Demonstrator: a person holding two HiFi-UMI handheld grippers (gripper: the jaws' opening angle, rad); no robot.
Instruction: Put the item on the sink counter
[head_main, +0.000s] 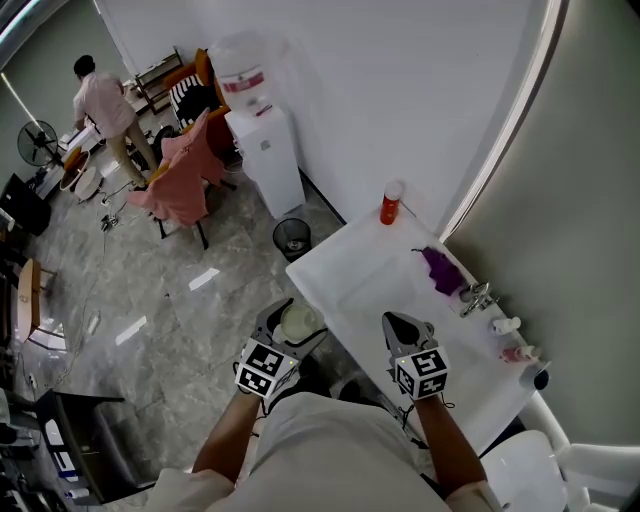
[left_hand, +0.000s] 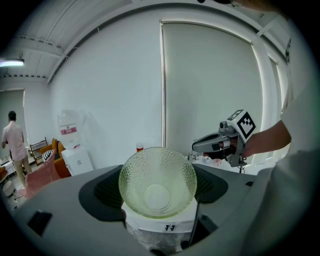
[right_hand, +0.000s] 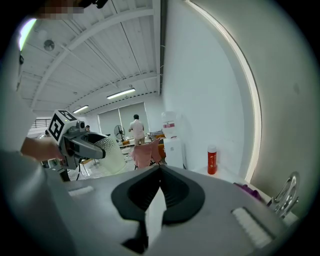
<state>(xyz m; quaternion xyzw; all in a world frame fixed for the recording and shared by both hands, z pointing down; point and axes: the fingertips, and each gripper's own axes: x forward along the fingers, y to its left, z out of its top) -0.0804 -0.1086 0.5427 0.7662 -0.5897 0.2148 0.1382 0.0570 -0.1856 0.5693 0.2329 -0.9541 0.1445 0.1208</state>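
A pale green dimpled glass bowl (left_hand: 157, 182) sits between the jaws of my left gripper (left_hand: 157, 189), which is shut on it, the bowl's mouth facing the camera. In the head view the bowl (head_main: 298, 324) and left gripper (head_main: 288, 322) hang over the floor just left of the white sink counter (head_main: 350, 262). My right gripper (head_main: 402, 326) hovers over the counter's near part. Its jaws (right_hand: 159, 170) are shut with nothing between them. From the right gripper view the bowl (right_hand: 109, 154) shows at the left.
On the counter stand a red bottle (head_main: 390, 204), a purple cloth (head_main: 440, 268), a faucet (head_main: 477, 296) and small toiletries (head_main: 515, 350). A black bin (head_main: 291, 238) and a water dispenser (head_main: 264, 140) stand on the floor beside it. A person (head_main: 104, 104) stands far off by pink-draped chairs (head_main: 184, 176).
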